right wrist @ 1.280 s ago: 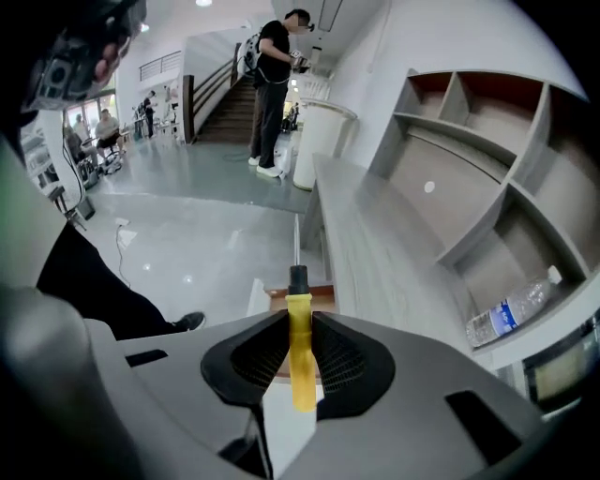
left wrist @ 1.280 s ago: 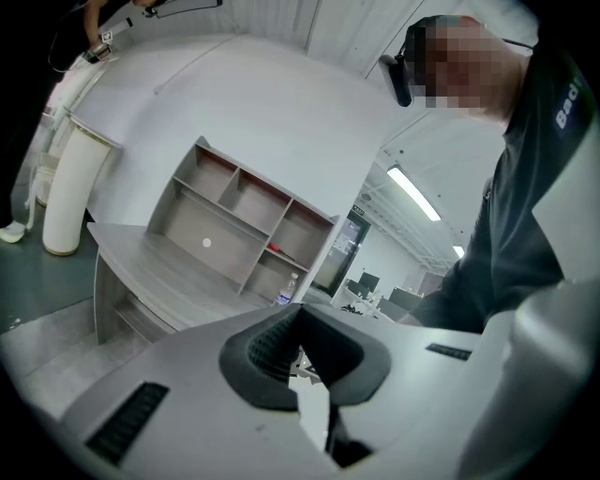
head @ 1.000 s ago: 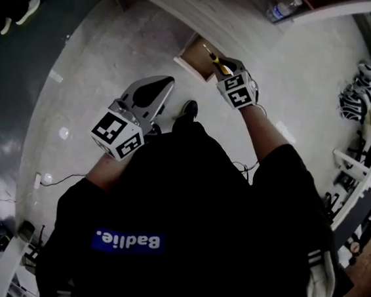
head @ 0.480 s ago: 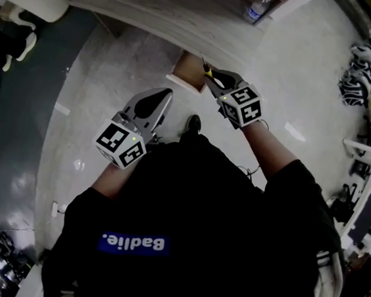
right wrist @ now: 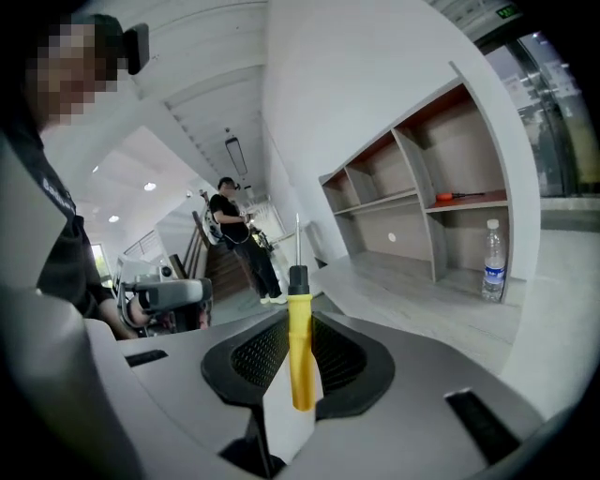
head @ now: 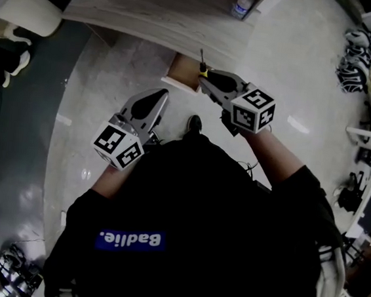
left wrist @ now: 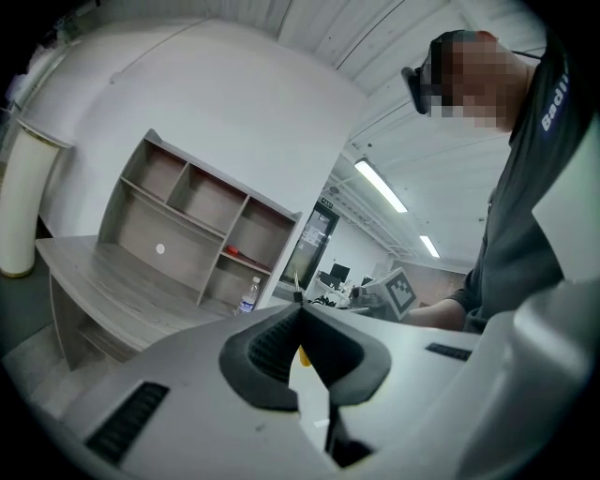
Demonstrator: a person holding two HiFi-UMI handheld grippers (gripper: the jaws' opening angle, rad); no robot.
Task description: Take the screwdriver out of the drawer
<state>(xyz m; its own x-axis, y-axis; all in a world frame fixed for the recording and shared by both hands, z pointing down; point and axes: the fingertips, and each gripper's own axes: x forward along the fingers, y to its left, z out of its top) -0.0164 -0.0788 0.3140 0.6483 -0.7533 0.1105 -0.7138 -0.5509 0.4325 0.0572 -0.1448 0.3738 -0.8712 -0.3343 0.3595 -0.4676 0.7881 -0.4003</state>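
The screwdriver (head: pixel 203 65) has a yellow handle and a thin metal shaft. My right gripper (head: pixel 206 78) is shut on its handle and holds it up over the open wooden drawer (head: pixel 182 72), below the desk edge. In the right gripper view the screwdriver (right wrist: pixel 300 352) stands upright between the black pads, with its shaft pointing up past the tips. My left gripper (head: pixel 159 97) hangs to the left of the drawer, above the floor. Its jaws (left wrist: pixel 298 307) meet at the tips with nothing between them.
A grey wooden desk (head: pixel 154 9) runs across the top of the head view, and a water bottle (head: pixel 241 3) stands on it. A shelf unit (right wrist: pixel 422 206) rises at the back of the desk, with a red tool (right wrist: pixel 459 196) on one shelf. Another person (right wrist: pixel 234 234) stands far off. Gear lies along the right wall (head: pixel 358 70).
My right gripper has risen with the screwdriver from down in the drawer to above it, and its wrist has rolled. My left gripper has lifted a little.
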